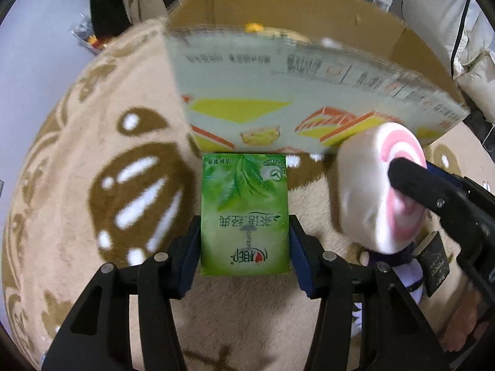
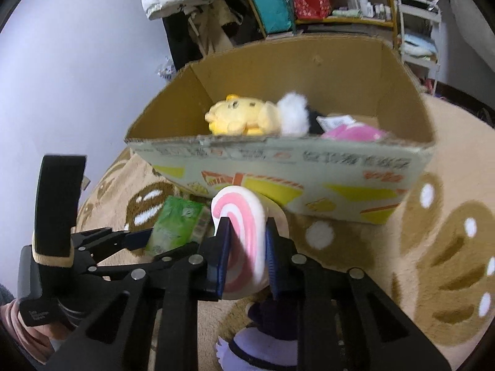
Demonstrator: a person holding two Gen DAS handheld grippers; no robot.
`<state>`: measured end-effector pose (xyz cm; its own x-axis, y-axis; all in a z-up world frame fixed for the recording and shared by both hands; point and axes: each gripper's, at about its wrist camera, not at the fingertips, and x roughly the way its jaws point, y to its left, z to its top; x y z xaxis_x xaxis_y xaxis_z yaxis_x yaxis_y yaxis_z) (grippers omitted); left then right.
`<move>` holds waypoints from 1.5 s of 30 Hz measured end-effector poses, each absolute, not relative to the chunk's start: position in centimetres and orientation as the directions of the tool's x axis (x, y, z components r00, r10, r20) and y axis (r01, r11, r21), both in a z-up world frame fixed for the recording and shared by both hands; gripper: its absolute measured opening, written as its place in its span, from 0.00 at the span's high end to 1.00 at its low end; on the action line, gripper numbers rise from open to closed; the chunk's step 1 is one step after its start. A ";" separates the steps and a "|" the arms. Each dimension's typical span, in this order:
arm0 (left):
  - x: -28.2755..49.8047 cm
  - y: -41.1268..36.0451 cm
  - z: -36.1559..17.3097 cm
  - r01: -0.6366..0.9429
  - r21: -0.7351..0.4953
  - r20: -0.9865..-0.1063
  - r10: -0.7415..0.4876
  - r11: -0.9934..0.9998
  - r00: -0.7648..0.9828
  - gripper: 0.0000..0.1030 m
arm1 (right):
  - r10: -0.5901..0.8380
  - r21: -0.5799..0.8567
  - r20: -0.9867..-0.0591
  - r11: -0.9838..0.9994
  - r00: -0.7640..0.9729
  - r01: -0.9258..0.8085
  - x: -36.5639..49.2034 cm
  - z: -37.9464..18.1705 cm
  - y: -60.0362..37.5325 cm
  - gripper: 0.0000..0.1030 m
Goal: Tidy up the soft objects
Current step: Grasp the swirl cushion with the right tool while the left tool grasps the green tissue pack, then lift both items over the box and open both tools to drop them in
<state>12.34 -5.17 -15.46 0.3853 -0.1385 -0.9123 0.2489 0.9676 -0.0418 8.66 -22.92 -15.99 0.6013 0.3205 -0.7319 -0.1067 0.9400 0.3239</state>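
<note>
Clamped between the two pads of the right gripper (image 2: pixel 246 247) is a white plush disc with a pink swirl (image 2: pixel 244 225), held edge-on so that its flat swirled face is turned sideways and its round rim points forward along the fingers. In the left wrist view the same swirl plush (image 1: pixel 380 185) is seen raised off the rug, just in front of the printed near wall of the cardboard box (image 1: pixel 309 99). The box lies ahead of and above the held plush, its open top facing up, so a lift over the near wall and then a forward carry is judged to be what the coming move turns on. Inside the box a yellow plush toy (image 2: pixel 241 114), something white and fluffy and a pink soft item (image 2: pixel 355 131) are already lying. To the left, the left gripper (image 1: pixel 244 241) is closed on a green tissue pack (image 1: pixel 244 213), whose long axis runs forward toward the box wall; its far end is close to the wall, and contact cannot be told. The right gripper is judged higher and better placed for the box opening. Everything stands on a beige patterned rug (image 1: pixel 92 154).
</note>
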 end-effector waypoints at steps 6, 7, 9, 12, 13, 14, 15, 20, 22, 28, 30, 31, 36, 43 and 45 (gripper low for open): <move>9.3 -4.9 -11.0 0.249 -0.015 -0.823 -0.154 0.968 0.546 0.50 | 0.313 0.334 -0.674 0.937 0.669 -0.102 7.0 -13.8 -24.1 0.78; 8.6 -4.9 -9.9 0.248 -0.003 -0.797 -0.152 0.969 0.585 0.50 | 0.310 0.328 -0.664 0.939 0.680 -0.108 6.9 -13.5 -23.9 0.78; 8.8 -5.1 -8.1 0.242 -0.002 -0.764 -0.158 0.970 0.625 0.50 | 0.304 0.318 -0.638 0.941 0.707 -0.118 6.1 -12.3 -23.9 0.79; 7.9 -4.8 -5.9 0.236 -0.011 -0.711 -0.173 0.972 0.682 0.50 | 0.295 0.307 -0.597 0.943 0.746 -0.127 5.0 -10.4 -24.2 0.79; 7.6 -4.9 -5.2 0.236 -0.006 -0.691 -0.175 0.972 0.701 0.50 | 0.291 0.304 -0.581 0.944 0.760 -0.129 4.6 -9.8 -24.4 0.79; 7.6 -5.0 -4.5 0.237 -0.001 -0.675 -0.175 0.972 0.716 0.50 | 0.288 0.301 -0.569 0.945 0.770 -0.131 4.4 -9.4 -24.5 0.79; 7.1 -4.9 -3.9 0.239 0.005 -0.660 -0.177 0.971 0.730 0.50 | 0.283 0.298 -0.552 0.945 0.785 -0.131 4.1 -8.7 -24.8 0.79; 7.3 -5.5 -1.8 0.242 0.032 -0.615 -0.172 0.970 0.770 0.50 | 0.213 0.242 -0.488 0.965 0.847 -0.103 3.2 -6.6 -25.3 0.79; 7.7 -5.4 -1.4 0.242 0.025 -0.602 -0.179 0.970 0.778 0.50 | 0.199 0.238 -0.473 0.967 0.858 -0.092 3.3 -6.2 -25.6 0.79; 9.8 -6.1 0.1 0.240 0.026 -0.550 -0.187 0.970 0.814 0.50 | 0.177 0.243 -0.443 0.967 0.879 -0.072 4.5 -5.4 -26.6 0.79; 10.6 -6.3 0.3 0.245 0.029 -0.540 -0.191 0.969 0.819 0.50 | 0.177 0.248 -0.435 0.966 0.883 -0.071 5.1 -5.3 -26.9 0.79; 11.0 -6.5 0.3 0.248 0.038 -0.536 -0.190 0.968 0.822 0.50 | 0.176 0.245 -0.431 0.967 0.885 -0.073 5.5 -5.4 -27.1 0.79; 12.9 -7.0 -0.7 0.249 0.059 -0.553 -0.176 0.967 0.814 0.50 | 0.170 0.239 -0.432 0.969 0.886 -0.069 7.1 -6.1 -27.7 0.79; 15.3 -7.3 -3.5 0.234 0.095 -0.619 -0.127 0.968 0.775 0.50 | 0.173 0.244 -0.458 0.968 0.872 -0.063 8.8 -7.6 -28.1 0.79; 15.7 -7.3 -4.0 0.238 0.083 -0.631 -0.134 0.968 0.764 0.50 | 0.167 0.237 -0.467 0.970 0.869 -0.059 9.1 -8.1 -28.2 0.78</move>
